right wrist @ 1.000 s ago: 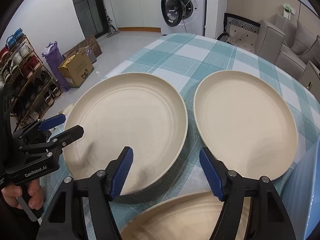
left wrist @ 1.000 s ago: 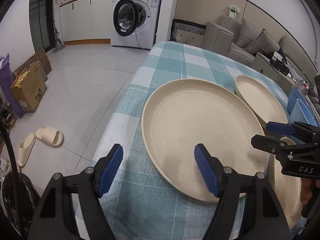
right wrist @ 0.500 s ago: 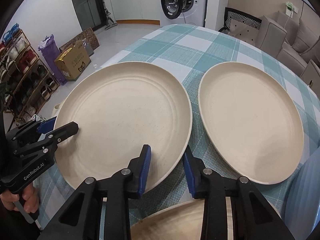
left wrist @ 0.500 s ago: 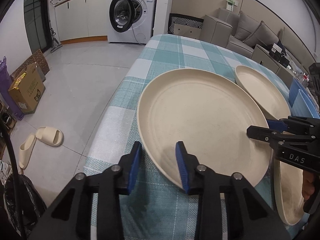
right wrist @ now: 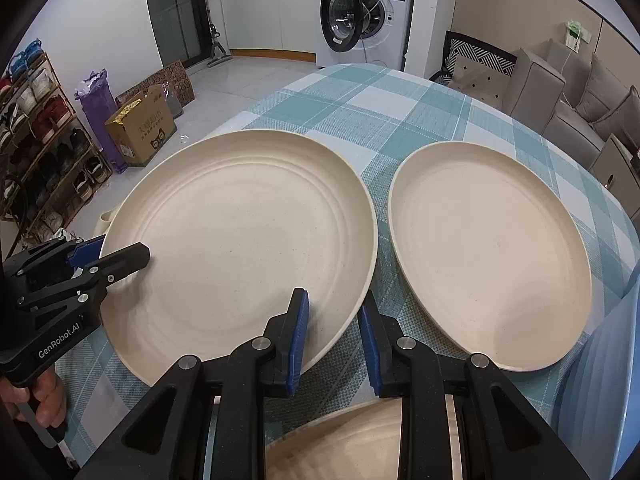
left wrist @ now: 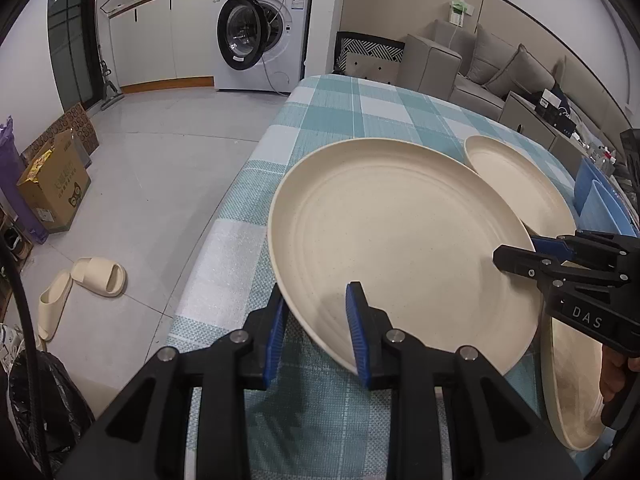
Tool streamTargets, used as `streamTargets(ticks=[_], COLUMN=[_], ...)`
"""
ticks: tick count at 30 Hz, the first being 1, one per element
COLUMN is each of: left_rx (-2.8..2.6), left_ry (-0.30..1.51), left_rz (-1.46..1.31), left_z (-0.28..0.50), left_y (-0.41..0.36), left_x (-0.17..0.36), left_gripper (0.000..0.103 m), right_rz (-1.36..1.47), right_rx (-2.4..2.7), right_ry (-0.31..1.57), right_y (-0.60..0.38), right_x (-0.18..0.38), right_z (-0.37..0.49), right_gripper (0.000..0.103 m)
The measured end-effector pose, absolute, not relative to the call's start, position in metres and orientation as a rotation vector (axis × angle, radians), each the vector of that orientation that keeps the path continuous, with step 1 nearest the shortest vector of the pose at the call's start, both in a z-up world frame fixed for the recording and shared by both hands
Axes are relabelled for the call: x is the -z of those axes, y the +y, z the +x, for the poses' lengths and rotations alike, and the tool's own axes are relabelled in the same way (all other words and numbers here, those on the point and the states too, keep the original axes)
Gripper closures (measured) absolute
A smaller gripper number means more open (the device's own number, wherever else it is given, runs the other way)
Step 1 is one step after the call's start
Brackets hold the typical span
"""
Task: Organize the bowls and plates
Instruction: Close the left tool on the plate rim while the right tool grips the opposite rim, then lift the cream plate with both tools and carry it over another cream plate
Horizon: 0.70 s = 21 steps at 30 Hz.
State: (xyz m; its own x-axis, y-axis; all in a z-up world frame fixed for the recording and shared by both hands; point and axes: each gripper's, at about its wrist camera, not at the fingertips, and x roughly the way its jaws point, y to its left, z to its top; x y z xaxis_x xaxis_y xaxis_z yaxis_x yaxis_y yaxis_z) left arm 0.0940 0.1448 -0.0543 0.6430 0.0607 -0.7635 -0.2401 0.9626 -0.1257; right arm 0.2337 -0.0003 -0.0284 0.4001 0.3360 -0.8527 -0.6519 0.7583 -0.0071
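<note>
Cream and matte, the big plate [right wrist: 240, 240] on the checked surface [left wrist: 360, 100] looks like light, stiff moulded ware: rigid enough to lift by the rim, smooth enough to slip. Both tools pinch that rim: the left tool [left wrist: 316, 328] at its near edge, the right tool [right wrist: 334, 340] at the side facing the second plate [right wrist: 488, 252] just beside it. Opposed rim grips should keep it level; squeezing harder risks chipping.

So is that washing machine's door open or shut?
Open. The white front-loading washing machine has its round dark-rimmed door swung outward to the left, away from the drum opening, in both views.
</note>
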Motion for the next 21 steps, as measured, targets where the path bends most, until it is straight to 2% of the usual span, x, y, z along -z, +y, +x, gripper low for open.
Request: streamTargets(ticks=[21], left_rx=[-0.147], left_ry=[0.785], left_rz=[-0.167], left_z=[0.08], left_y=[0.121], left_x=[0.02], left_gripper=[0.075], right_rz=[-0.31], right_rx=[-0.612], right_ry=[0.904], right_y=[-0.035], right_x=[-0.009], right_z=[0.211], right_gripper=[0.077])
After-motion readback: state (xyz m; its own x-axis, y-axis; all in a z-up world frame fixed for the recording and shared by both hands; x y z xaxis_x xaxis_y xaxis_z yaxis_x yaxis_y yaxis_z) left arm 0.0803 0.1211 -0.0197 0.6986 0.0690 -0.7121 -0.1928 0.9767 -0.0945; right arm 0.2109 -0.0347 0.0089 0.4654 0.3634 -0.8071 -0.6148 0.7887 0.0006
